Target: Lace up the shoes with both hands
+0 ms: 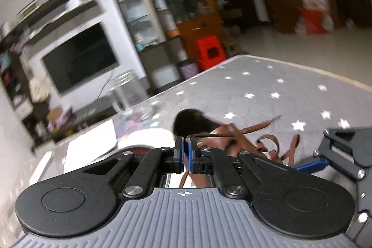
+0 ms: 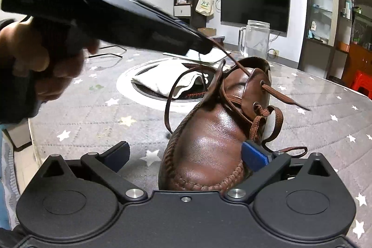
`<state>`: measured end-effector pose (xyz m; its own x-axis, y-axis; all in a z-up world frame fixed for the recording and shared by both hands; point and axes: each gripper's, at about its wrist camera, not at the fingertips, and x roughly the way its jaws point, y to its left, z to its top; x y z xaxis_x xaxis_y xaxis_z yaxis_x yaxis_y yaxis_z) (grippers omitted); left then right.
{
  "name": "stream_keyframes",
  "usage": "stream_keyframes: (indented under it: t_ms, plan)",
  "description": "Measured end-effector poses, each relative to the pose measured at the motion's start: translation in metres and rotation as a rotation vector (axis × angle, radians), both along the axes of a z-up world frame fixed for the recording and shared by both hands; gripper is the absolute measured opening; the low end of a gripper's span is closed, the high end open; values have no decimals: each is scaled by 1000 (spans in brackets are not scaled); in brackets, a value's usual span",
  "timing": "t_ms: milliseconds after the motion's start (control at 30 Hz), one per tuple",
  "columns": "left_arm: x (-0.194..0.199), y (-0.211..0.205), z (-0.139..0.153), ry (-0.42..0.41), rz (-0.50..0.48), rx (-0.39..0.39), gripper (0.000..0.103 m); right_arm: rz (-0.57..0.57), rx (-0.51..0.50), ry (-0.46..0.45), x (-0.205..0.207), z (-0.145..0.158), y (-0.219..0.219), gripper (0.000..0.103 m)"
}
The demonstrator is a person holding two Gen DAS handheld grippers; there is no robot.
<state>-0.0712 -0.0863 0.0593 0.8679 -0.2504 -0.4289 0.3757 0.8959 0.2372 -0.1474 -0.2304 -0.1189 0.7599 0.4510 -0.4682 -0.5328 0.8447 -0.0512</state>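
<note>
On the table (image 2: 97, 113), one shoe (image 2: 209, 145), two grippers.

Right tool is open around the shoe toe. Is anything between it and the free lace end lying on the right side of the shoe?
Yes, partly. The right tool straddles the shoe toe, and the free lace end lies beyond the knotted loops. Those loops and the shoe's side sit in between; otherwise only bare table cover.
</note>
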Motion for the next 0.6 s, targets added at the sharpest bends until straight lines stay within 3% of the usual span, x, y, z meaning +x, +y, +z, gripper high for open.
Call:
stream_keyframes:
  t_ms: [200,300,433,500,600]
  plan:
    - [4,26,-11,114,129,-128,4,0,0,13,4,0,3,103]
    - [8,35,-14,154,185,-140,5,-1,-5,16,5,0,1,103]
    - [16,60,-20,199,293,-138,5,1,-3,13,5,0,1,103]
    - [14,72,-22,235,287,-124,5,5,-4,13,4,0,1,103]
    - [10,74,-20,227,284,-59,9,8,0,12,4,1,0,103]
